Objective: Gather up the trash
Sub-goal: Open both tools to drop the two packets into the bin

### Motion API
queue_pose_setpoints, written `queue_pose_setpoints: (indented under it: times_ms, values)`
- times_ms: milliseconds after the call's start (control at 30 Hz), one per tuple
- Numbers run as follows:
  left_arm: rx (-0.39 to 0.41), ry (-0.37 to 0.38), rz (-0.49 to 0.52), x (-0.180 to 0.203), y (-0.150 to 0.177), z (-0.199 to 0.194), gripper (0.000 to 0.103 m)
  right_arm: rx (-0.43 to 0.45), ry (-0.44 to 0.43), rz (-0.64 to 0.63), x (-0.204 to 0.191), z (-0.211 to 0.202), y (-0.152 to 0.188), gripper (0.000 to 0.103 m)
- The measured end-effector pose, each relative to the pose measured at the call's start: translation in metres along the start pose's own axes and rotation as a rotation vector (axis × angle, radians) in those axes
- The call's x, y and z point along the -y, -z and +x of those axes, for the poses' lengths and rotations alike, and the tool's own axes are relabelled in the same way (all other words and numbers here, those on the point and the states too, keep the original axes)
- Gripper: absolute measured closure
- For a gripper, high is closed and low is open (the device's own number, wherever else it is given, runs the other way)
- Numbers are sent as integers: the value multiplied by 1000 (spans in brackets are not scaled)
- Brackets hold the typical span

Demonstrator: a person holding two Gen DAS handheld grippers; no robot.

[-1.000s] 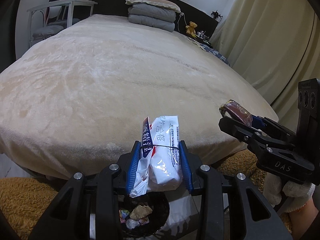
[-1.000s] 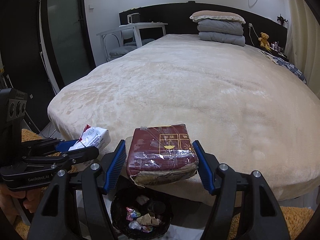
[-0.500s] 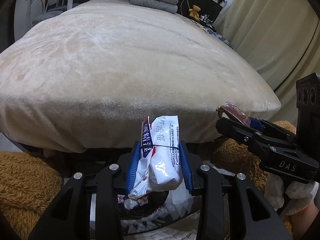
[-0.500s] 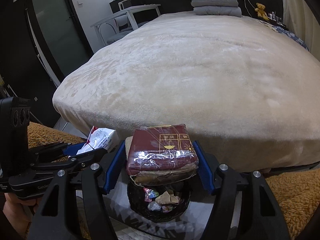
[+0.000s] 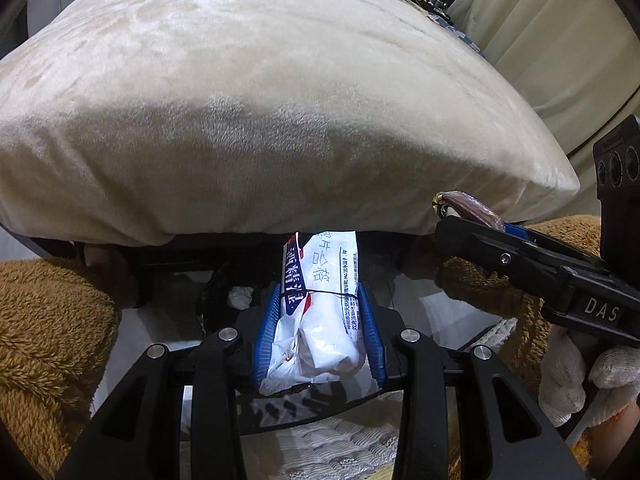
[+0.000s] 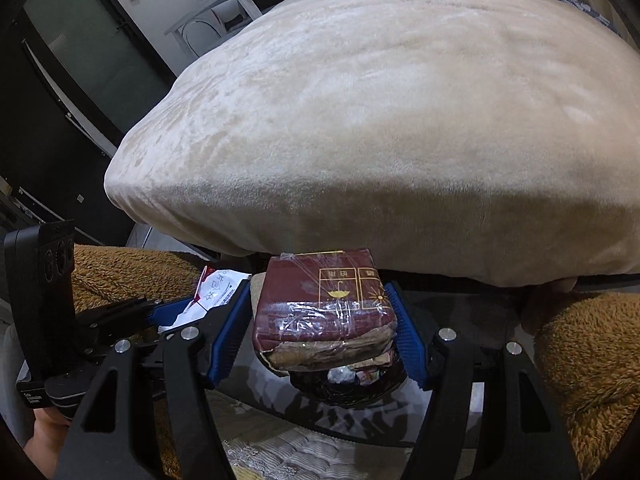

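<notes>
1. While both tongs are held low at the bed's (image 6: 400, 128) foot, the white wrapper (image 5: 324, 312) is clamped in the left tongs (image 5: 320, 320).
2. A maroon packet (image 6: 324, 304) is gripped by the right tongs (image 6: 324, 332), above the black trash bin (image 6: 352, 388).

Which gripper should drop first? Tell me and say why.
Right. The right gripper holds the maroon packet directly above the black trash bin. The left gripper, holding the white wrapper, has the bin off to its left.

Glossy crinkled plastic white wrapper (image 5: 320, 312); film-wrapped maroon packet (image 6: 324, 312); plush matt blanket (image 5: 256, 120); fuzzy brown rug (image 5: 48, 328)
</notes>
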State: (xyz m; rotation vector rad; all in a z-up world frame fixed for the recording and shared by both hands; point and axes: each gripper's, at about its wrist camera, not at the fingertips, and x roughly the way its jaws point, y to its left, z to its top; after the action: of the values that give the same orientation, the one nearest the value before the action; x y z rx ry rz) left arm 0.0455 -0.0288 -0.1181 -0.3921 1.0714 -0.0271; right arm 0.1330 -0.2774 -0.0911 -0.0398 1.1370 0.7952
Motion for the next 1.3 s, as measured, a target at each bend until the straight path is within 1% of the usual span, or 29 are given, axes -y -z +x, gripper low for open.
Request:
queue_pose_setpoints:
  times_ms: [133,333,467,600,633,667,700,767,900,1000,1067,1133,1233,1300]
  values:
    - [-65,-1,-35,-6,1,13,67,-52,-21,38,5,11,2,37]
    - [-129,-18,-46,-9,4,26,67,-118,-33,89,11,25,2,37]
    - [-164,-34,-62,-13,4,34,67,-136,-22,102,12,31,1,36]
    - [-177,-33,-71,-14,5,35,63,-130,-22,111,14,30,0,35]
    - [-171,-42,-69,-14,5,34,56,-124,-21,110,13,29,-1,35]
    - [-161,-51,-67,-14,5,32,49,-115,-17,107,13,28,-1,30]
    - [-150,-51,-66,-15,5,30,40,-102,-13,107,13,26,-1,23]
    - [-141,-49,-70,-15,5,28,39,-84,-13,103,13,23,-2,20]
    - [-138,-52,-74,-15,4,26,39,-66,-7,106,14,20,-4,20]
    - [-118,-77,-58,-12,3,22,39,-43,-7,96,13,14,-4,20]
    - [-110,-111,-48,-9,2,20,39,-21,6,76,11,8,-5,20]
    - [-96,-97,-43,-7,1,17,39,15,26,46,7,0,-6,20]
    - [-56,-84,-25,-5,-1,8,39,66,17,22,4,-13,-6,20]
    - [-27,-68,-19,-4,-3,0,39,104,28,-6,1,-22,-7,20]
